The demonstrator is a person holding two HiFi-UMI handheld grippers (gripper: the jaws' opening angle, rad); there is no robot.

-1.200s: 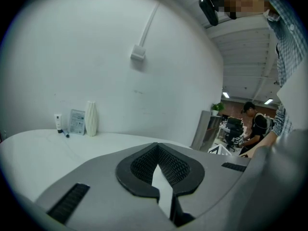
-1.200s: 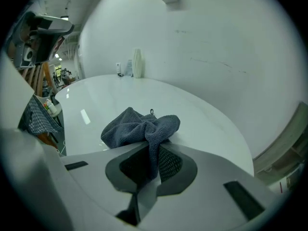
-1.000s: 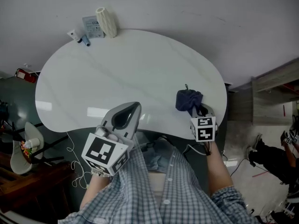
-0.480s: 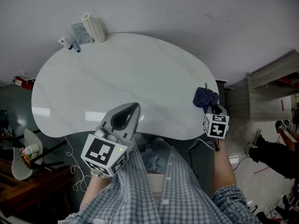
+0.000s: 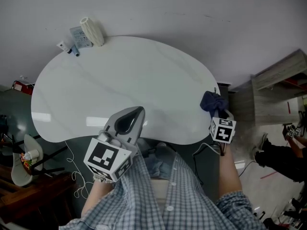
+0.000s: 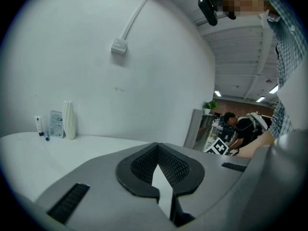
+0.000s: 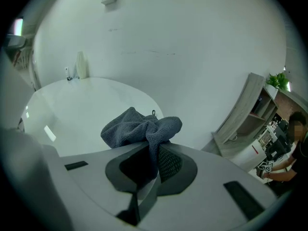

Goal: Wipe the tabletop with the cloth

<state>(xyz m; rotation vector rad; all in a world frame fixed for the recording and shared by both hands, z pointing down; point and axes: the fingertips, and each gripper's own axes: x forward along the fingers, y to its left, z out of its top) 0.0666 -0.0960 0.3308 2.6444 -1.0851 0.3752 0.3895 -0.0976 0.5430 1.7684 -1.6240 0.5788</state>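
Our right gripper (image 5: 217, 114) clenches the bunched dark cloth (image 5: 212, 101) at the tabletop's (image 5: 120, 75) 3 o'clock edge, likely at a stroke's limit, while our left gripper (image 5: 135, 111), closed on nothing, idles at 6 o'clock.

1. The cloth (image 5: 213, 101) is a dark blue-grey terry towel, crumpled into a loose bunch, with a small loop sticking up from its top.
2. One fold is pinched between the right tongs (image 7: 153, 150); the rest bulges out beyond their tips.
3. It sits at the right edge of the surface (image 5: 124, 75).
4. The surface is white, glossy and bean-shaped, with faint reflections near its front edge.
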